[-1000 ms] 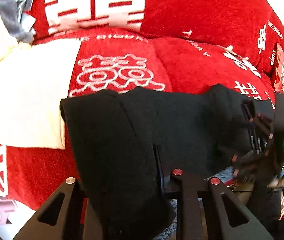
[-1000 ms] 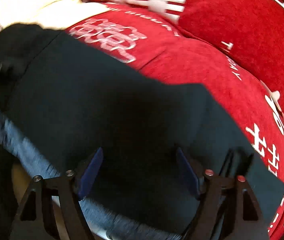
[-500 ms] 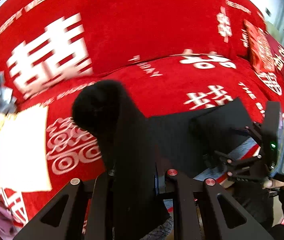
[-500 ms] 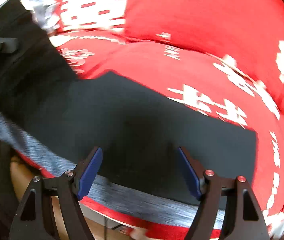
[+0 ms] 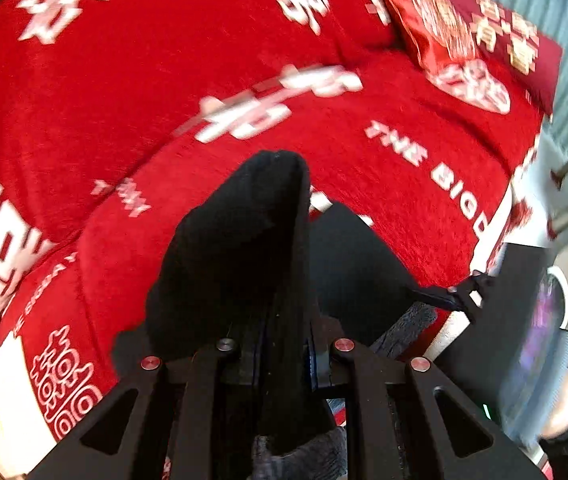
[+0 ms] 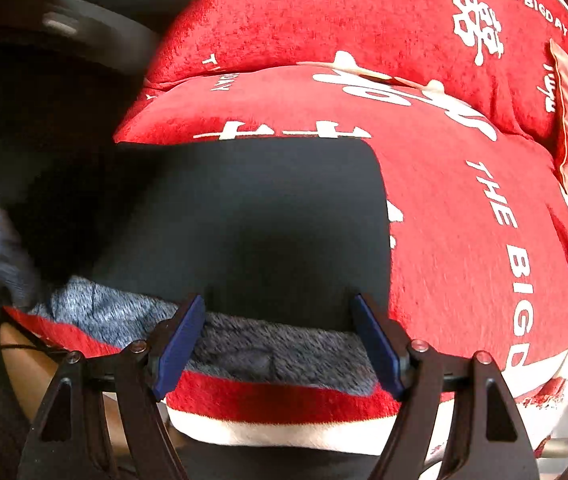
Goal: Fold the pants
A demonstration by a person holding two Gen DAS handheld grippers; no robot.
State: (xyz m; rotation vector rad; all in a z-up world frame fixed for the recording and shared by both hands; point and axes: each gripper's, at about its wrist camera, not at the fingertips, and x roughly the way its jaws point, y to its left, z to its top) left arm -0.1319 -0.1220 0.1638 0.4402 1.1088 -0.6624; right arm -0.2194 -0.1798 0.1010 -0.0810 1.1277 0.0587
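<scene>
left tool [image 5: 282, 354] clamped shut on black cloth, right tool [image 6: 278, 344] wide, empty

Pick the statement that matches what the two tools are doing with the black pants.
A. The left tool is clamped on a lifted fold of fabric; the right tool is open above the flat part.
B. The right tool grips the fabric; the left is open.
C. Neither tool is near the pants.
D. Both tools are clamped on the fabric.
A: the left tool is shut on a raised fold of the black pants, while the right tool stands open with nothing clamped.
</scene>
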